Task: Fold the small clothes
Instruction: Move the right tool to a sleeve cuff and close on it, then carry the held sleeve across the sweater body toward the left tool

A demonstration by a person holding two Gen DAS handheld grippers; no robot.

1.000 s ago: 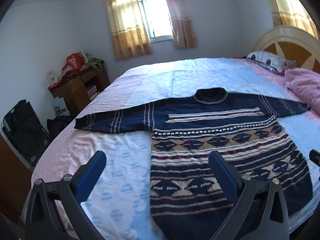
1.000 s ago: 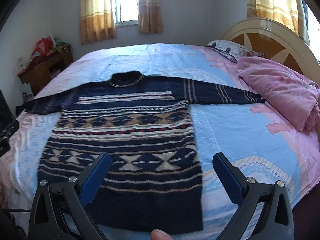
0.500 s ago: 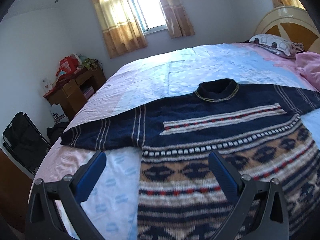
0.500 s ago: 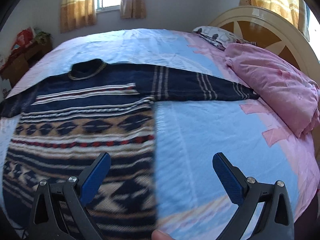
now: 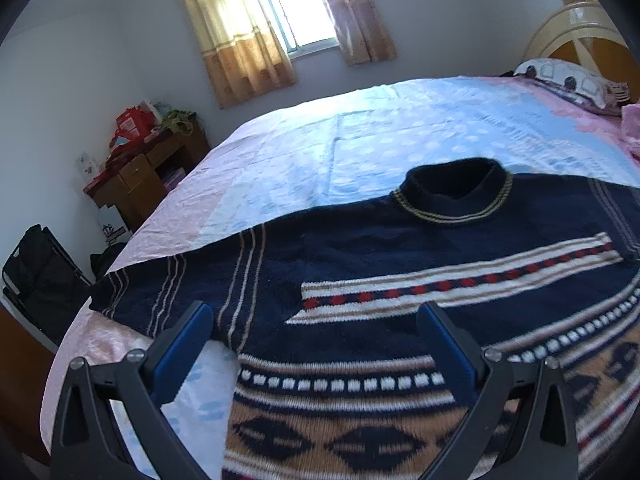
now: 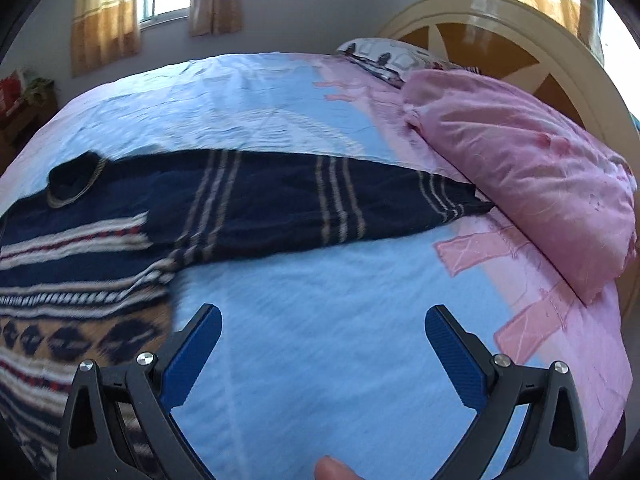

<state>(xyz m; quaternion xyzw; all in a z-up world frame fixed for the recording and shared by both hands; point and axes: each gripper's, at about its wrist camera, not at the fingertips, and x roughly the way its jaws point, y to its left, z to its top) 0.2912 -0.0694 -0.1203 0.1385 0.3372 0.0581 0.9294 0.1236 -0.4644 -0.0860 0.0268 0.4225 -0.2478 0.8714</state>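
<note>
A: Left wrist view first: our left gripper (image 5: pixel 316 320) hangs with its blue-padded fingers spread wide and nothing between them, over the armpit of the navy knitted sweater with tan and white patterned bands (image 5: pixel 400 248).

B: And the sweater lies flat, face up, on the pale blue and pink bedsheet (image 5: pixel 360 128), collar toward the window, both sleeves stretched straight out sideways.

A: So the left sleeve (image 5: pixel 168 292) runs away to the left of our fingers, its cuff close to the bed's edge.

B: On our side, the right gripper (image 6: pixel 322 322) is just as wide apart and empty, above bare sheet. The right sleeve (image 6: pixel 320 204) lies ahead of it, long axis crosswise, cuff ending just beside the crumpled pink quilt (image 6: pixel 520 168).

A: Each gripper is nearer its own sleeve, we judge.

B: The quilt crowds that cuff; plenty of open sheet lies beyond the collar.
</note>
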